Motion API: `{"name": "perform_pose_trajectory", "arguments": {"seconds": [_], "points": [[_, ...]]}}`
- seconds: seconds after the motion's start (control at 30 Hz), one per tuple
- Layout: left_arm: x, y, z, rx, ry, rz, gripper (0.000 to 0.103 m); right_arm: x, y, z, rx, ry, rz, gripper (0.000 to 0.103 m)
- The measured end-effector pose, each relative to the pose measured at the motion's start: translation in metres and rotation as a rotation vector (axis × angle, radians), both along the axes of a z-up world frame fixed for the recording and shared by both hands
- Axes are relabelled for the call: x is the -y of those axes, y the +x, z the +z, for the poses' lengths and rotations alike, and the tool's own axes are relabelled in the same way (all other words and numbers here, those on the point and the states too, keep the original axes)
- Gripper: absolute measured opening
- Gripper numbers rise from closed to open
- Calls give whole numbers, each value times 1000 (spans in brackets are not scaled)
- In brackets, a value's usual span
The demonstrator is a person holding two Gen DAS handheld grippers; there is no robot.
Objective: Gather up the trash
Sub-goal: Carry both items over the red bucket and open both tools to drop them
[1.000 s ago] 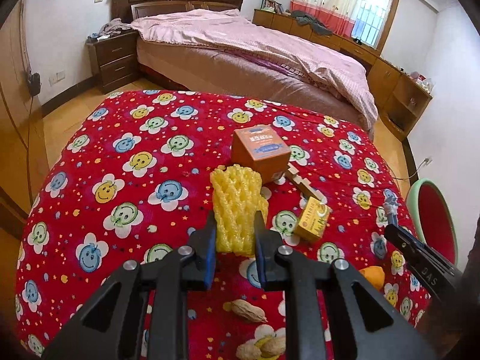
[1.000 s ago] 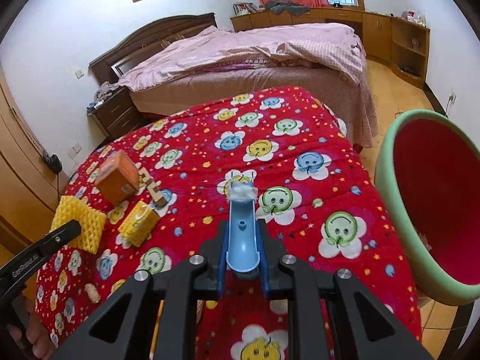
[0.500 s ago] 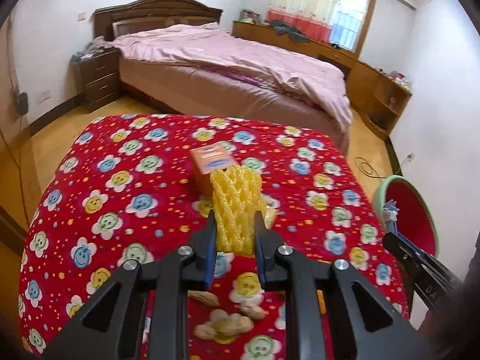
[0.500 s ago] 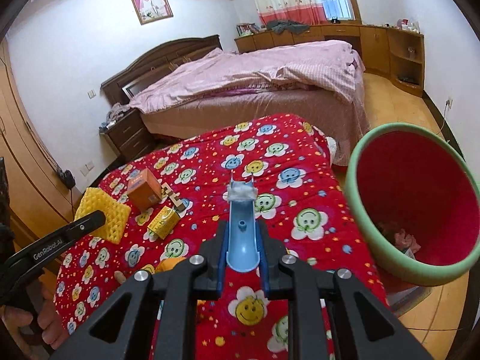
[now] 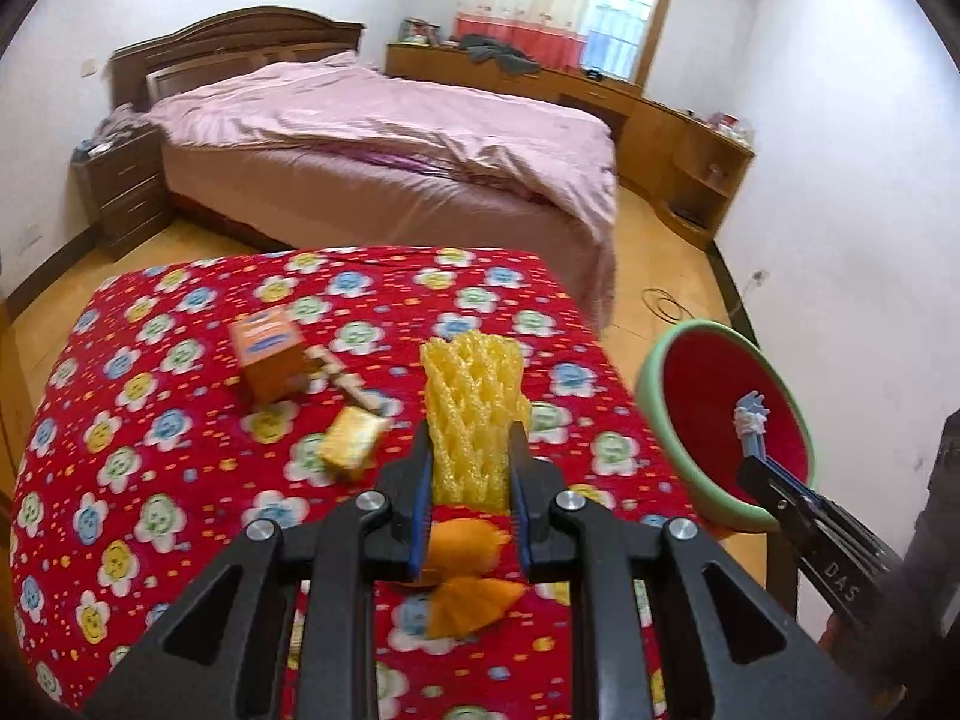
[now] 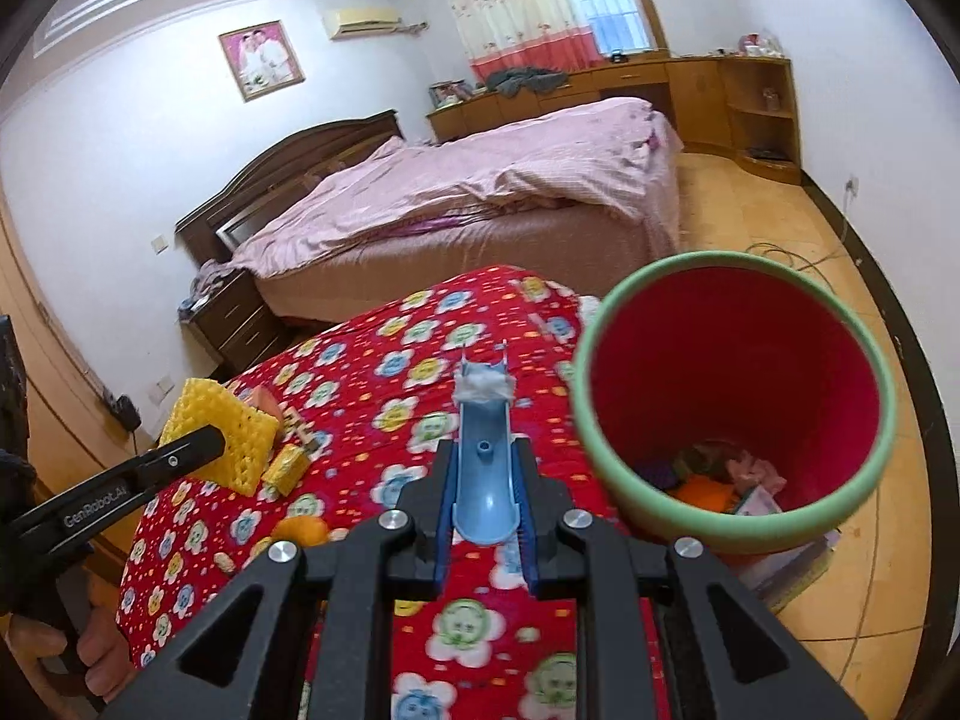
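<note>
The red bin [image 6: 735,360] is holding what looks like crumpled scraps, half hidden; left gripper [image 5: 469,480] is clamping yellow foam netting [image 5: 474,402]; right gripper [image 6: 483,495] is clamping a blue scoop [image 6: 483,480].

I could read little. On the side of the left gripper [image 6: 222,450], seen from the right wrist camera, white lettering spelled "GenRobot.AI". On the right gripper [image 5: 757,462], seen from the left wrist camera, only the letters "DAS" showed, the rest cut off at the edge. The orange box [image 5: 271,353] on the red flowered cloth [image 5: 150,420] carried a blue label, but its print was too blurred for me to make out.
</note>
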State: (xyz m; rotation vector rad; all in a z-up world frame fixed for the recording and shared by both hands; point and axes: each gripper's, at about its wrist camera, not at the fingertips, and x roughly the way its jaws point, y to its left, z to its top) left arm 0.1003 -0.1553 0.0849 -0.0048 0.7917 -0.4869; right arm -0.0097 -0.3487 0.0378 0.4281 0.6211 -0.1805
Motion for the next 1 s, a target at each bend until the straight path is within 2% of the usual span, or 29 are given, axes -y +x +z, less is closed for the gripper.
{"name": "perform_pose_trajectory", "arguments": {"seconds": [0.23,0.57,0.8,1.0], "points": [[50,-9,-1,0,26,-93,21,39,-16,-8,-11,24,-84,19],[127,-11,-23,-26,50,-220,21,94,-36,-21,-30,56,-181,19],[173,-8,-40,-56,57,-301,21,126,-33,-30,-60,69,-224,20],[195,-4,-50,-75,66,-341,21,142,-26,-42,-91,87,-236,20]]}}
